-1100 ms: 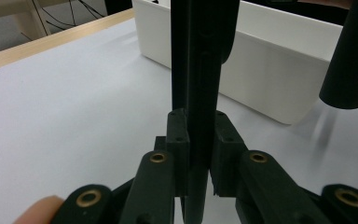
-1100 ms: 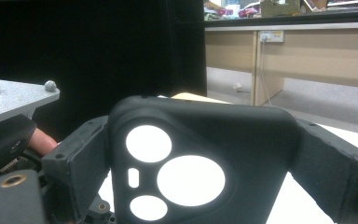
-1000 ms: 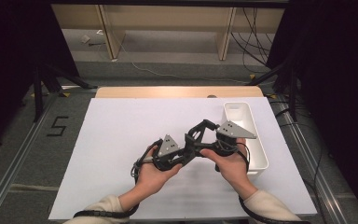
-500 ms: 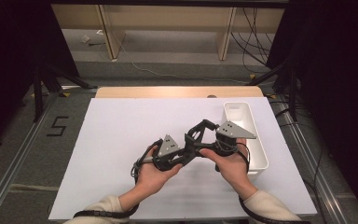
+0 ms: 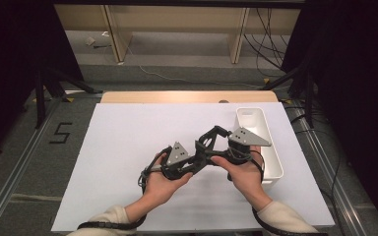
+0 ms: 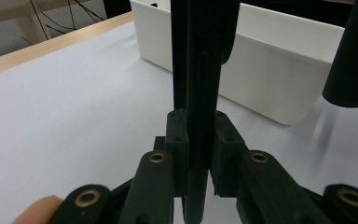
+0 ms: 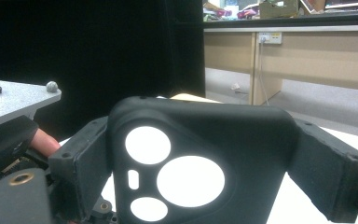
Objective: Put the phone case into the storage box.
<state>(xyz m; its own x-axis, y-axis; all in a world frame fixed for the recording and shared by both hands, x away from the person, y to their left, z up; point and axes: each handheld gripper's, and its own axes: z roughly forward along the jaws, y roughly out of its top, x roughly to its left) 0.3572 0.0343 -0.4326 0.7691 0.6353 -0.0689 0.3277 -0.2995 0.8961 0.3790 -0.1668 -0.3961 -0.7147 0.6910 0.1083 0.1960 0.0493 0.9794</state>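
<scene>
Black, thin phone case (image 7: 200, 163) looks light and bendable; left gripper (image 6: 198, 158) pinches its edge, right gripper (image 7: 200, 154) clamps across its width.

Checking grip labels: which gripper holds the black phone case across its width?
The right gripper: its jaws straddle the phone case's wide back, camera cutouts showing. The left gripper pinches its thin edge.

- Looks like a lab or test room.
- Black curtains (image 5: 10, 73) flanking a white-topped table (image 5: 128, 147).
- Loose cables (image 5: 270, 34) on grey floor (image 5: 24, 177), taped number marking (image 5: 60, 132), wooden benches (image 5: 177, 19).
</scene>
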